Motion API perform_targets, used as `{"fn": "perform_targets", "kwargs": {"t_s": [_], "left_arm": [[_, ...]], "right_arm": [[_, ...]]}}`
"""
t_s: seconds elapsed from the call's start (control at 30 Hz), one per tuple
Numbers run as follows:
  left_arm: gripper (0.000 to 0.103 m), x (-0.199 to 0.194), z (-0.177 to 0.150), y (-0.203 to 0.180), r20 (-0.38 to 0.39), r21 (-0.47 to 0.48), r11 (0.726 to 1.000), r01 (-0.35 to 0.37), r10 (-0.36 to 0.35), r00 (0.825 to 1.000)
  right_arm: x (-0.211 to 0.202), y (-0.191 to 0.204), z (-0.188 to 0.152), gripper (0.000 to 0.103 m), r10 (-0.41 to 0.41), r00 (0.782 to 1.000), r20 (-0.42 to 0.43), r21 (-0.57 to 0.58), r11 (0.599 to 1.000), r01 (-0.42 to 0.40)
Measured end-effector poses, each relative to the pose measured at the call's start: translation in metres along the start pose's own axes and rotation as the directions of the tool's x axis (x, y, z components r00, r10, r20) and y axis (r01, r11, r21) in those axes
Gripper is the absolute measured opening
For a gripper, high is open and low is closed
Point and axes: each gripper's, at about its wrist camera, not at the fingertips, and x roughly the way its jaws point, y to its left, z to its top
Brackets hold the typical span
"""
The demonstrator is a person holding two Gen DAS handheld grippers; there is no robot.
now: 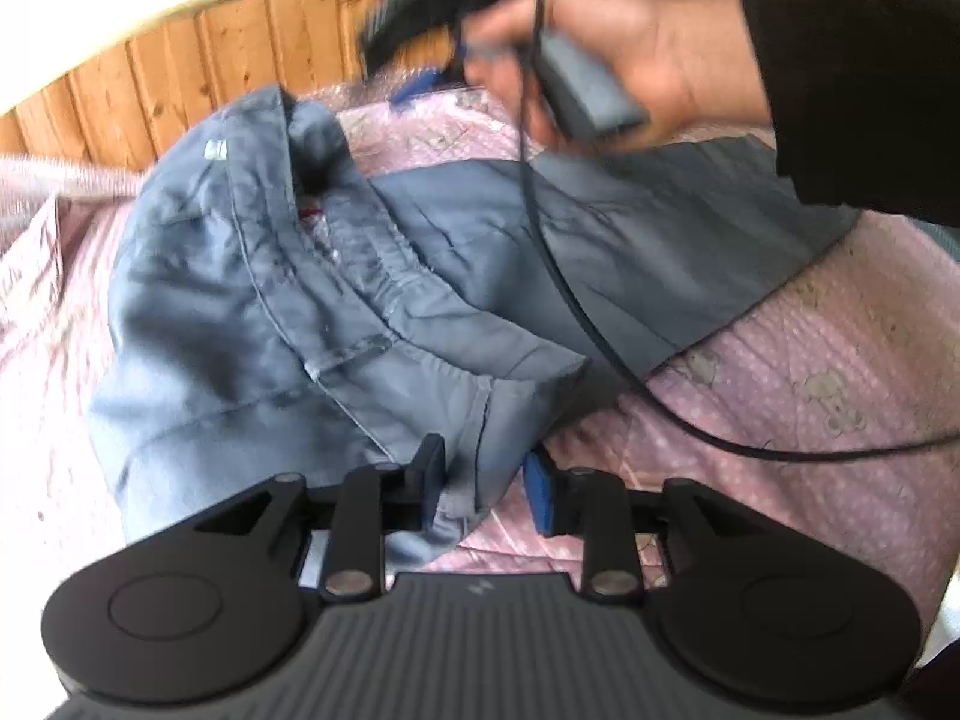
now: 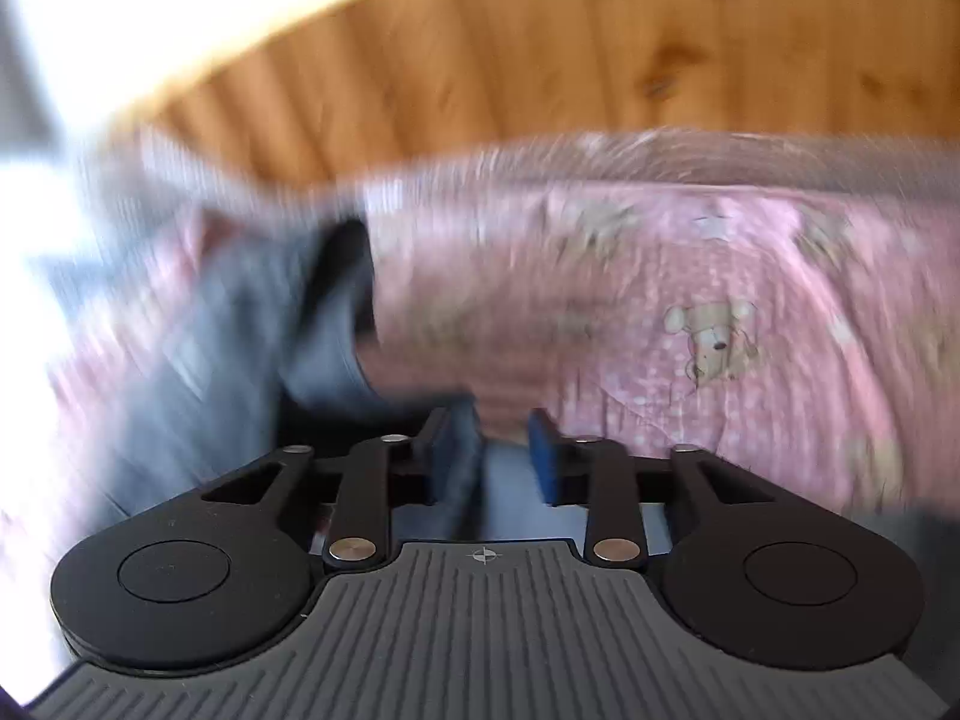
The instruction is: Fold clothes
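The grey trousers [image 1: 336, 276] lie bunched on the pink bedspread [image 1: 810, 360] of the bed, waistband humped up towards the wooden wall panelling [image 1: 240, 54], one leg spread flat to the right.

The left gripper [image 1: 486, 480] sits at the near edge of the garment with its jaws partly apart; a fold of grey cloth runs between them and lies against the left pad, but the right pad stands clear of it, so nothing is pinched.

The right gripper [image 2: 489, 444] looks much the same in its own blurred view: jaws partly apart, grey cloth along the left pad and a gap before the right one. In the left wrist view the person's hand [image 1: 606, 54] carries it above the far side of the trousers, a black cable [image 1: 570, 276] trailing across the cloth.

The step seems to be taking hold of two edges for a fold. To do it well, I would push each gripper further onto the cloth so the hem sits deep between the pads (not just at the tips), close fully on one layer group, and keep the cable off the fabric so it does not drag the spread leg. Then lift both sides evenly.
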Motion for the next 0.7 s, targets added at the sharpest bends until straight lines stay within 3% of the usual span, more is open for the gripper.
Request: {"fn": "perform_targets", "kwargs": {"t_s": [0.03, 0.07, 0.13, 0.17, 0.2, 0.23, 0.27, 0.33, 0.4, 0.47, 0.53, 0.6, 0.67, 0.7], "left_arm": [[0.029, 0.002, -0.001, 0.001, -0.007, -0.012, 1.0, 0.007, -0.007, 1.0], [0.029, 0.004, -0.001, 0.001, -0.015, -0.01, 1.0, 0.007, -0.007, 1.0], [0.029, 0.005, 0.0, -0.003, -0.017, 0.004, 1.0, 0.001, -0.001, 1.0], [0.029, 0.005, 0.0, -0.004, -0.016, 0.009, 1.0, 0.002, -0.001, 1.0], [0.029, 0.005, 0.001, -0.005, -0.015, 0.014, 1.0, 0.002, -0.002, 1.0], [0.029, 0.003, 0.002, -0.005, -0.012, 0.016, 1.0, 0.0, 0.0, 1.0], [0.03, 0.003, 0.0, -0.005, -0.01, 0.012, 1.0, 0.001, -0.001, 1.0], [0.031, 0.002, -0.002, -0.003, -0.005, 0.004, 1.0, 0.003, -0.003, 1.0], [0.031, 0.004, -0.006, -0.003, -0.016, -0.002, 1.0, 0.013, -0.013, 1.0], [0.031, 0.006, -0.008, -0.005, -0.02, 0.002, 1.0, 0.015, -0.015, 1.0], [0.033, 0.006, -0.009, -0.007, -0.02, 0.016, 1.0, 0.009, -0.008, 1.0], [0.035, 0.006, -0.01, -0.008, -0.02, 0.01, 1.0, 0.013, -0.013, 1.0], [0.035, 0.008, -0.01, -0.009, -0.023, 0.018, 1.0, 0.014, -0.014, 1.0], [0.035, 0.009, -0.01, -0.009, -0.024, 0.025, 1.0, 0.013, -0.013, 1.0]], "right_arm": [[-0.002, -0.003, 0.009, 0.048, 0.053, 0.998, 0.03, 0.068, 0.996, -0.055], [-0.004, -0.007, 0.018, 0.064, 0.104, 0.992, 0.064, 0.133, 0.985, -0.112], [0.002, -0.005, 0.04, 0.087, 0.192, 0.975, 0.11, 0.226, 0.951, -0.213], [0.017, -0.003, 0.045, 0.09, 0.244, 0.965, 0.091, 0.267, 0.928, -0.26], [0.029, 0.0, 0.046, 0.087, 0.279, 0.959, 0.051, 0.297, 0.913, -0.281], [0.042, 0.002, 0.042, 0.071, 0.292, 0.956, -0.004, 0.312, 0.909, -0.276], [0.047, 0.006, 0.031, 0.047, 0.303, 0.952, -0.043, 0.303, 0.912, -0.277], [0.048, 0.014, 0.004, 0.041, 0.326, 0.94, -0.106, 0.271, 0.918, -0.288], [0.045, 0.019, -0.029, 0.035, 0.285, 0.943, -0.17, 0.256, 0.937, -0.237], [0.059, 0.008, -0.052, 0.024, 0.261, 0.944, -0.203, 0.305, 0.933, -0.192], [0.066, -0.005, -0.063, 0.022, 0.257, 0.944, -0.207, 0.364, 0.916, -0.17], [0.054, -0.002, -0.054, 0.044, 0.28, 0.95, -0.14, 0.358, 0.909, -0.215], [0.044, 0.004, -0.045, 0.081, 0.31, 0.948, -0.073, 0.338, 0.902, -0.269], [0.04, 0.009, -0.04, 0.087, 0.334, 0.941, -0.052, 0.329, 0.895, -0.3]]}}
